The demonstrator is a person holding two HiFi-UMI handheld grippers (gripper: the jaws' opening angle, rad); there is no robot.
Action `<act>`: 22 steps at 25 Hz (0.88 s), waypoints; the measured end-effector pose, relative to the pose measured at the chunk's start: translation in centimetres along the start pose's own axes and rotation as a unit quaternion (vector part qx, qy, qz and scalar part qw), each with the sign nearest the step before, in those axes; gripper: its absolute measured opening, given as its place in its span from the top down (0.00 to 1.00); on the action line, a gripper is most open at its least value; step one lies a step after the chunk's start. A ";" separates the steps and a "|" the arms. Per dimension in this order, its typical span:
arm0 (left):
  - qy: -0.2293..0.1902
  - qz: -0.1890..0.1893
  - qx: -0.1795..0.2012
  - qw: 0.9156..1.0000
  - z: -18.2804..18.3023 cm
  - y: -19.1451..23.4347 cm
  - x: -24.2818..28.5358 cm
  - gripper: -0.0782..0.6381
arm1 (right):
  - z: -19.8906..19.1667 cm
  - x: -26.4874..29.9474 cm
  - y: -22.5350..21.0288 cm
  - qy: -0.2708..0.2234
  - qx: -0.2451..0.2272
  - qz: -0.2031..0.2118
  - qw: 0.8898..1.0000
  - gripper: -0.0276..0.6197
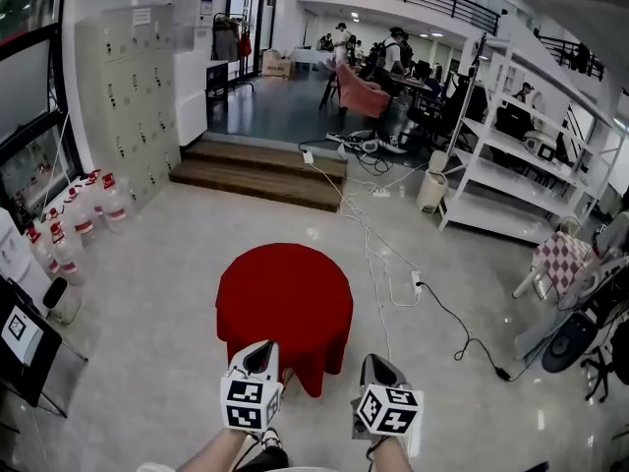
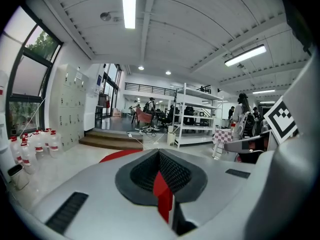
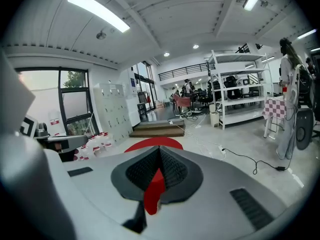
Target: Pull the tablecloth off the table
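Tablecloth (image 1: 285, 298): red, draped in a round drum shape at the centre of the head view, at 12 o'clock from both grippers. Its skirt hangs down toward the floor (image 1: 147, 303).
Left gripper (image 1: 261, 358): at about 7 o'clock of the cloth, jaws pressed together and pinching a red fold of its near hem.
Right gripper (image 1: 378, 369): at about 5 o'clock of the cloth, jaws likewise clamped on a red fold.
Grip detail: in each gripper view a strip of red cloth hangs out from between the dark ribbed pads (image 2: 175, 171).
Surroundings: white cable (image 1: 378, 254) at 2 o'clock of the cloth, bottles (image 1: 84, 214) at 9 o'clock, wooden steps (image 1: 260, 170) at 12 o'clock.
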State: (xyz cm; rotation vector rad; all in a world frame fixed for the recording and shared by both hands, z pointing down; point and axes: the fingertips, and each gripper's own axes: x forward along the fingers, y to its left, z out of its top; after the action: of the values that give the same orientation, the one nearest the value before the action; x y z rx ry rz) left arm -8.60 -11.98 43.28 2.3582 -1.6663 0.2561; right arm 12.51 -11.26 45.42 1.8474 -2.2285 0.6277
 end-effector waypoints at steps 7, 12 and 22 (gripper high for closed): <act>-0.002 -0.029 0.005 1.000 1.8 0.9 4.9 0.87 | 2.7 3.6 -0.5 -0.009 0.002 -0.019 1.000 0.92; -0.012 -0.034 -0.010 0.999 2.7 2.8 7.8 0.87 | 3.6 5.6 -0.3 -0.006 -0.011 -0.031 0.999 0.92; 0.012 -0.031 -0.038 0.999 0.3 5.7 11.4 0.87 | 3.3 9.3 0.9 0.020 -0.022 -0.031 0.999 0.92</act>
State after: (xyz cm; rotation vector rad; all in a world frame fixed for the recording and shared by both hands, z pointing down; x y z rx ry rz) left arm -10.17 -24.20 46.74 2.3376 -1.5612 0.2058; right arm 10.06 -20.88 45.97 1.8576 -2.1353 0.5941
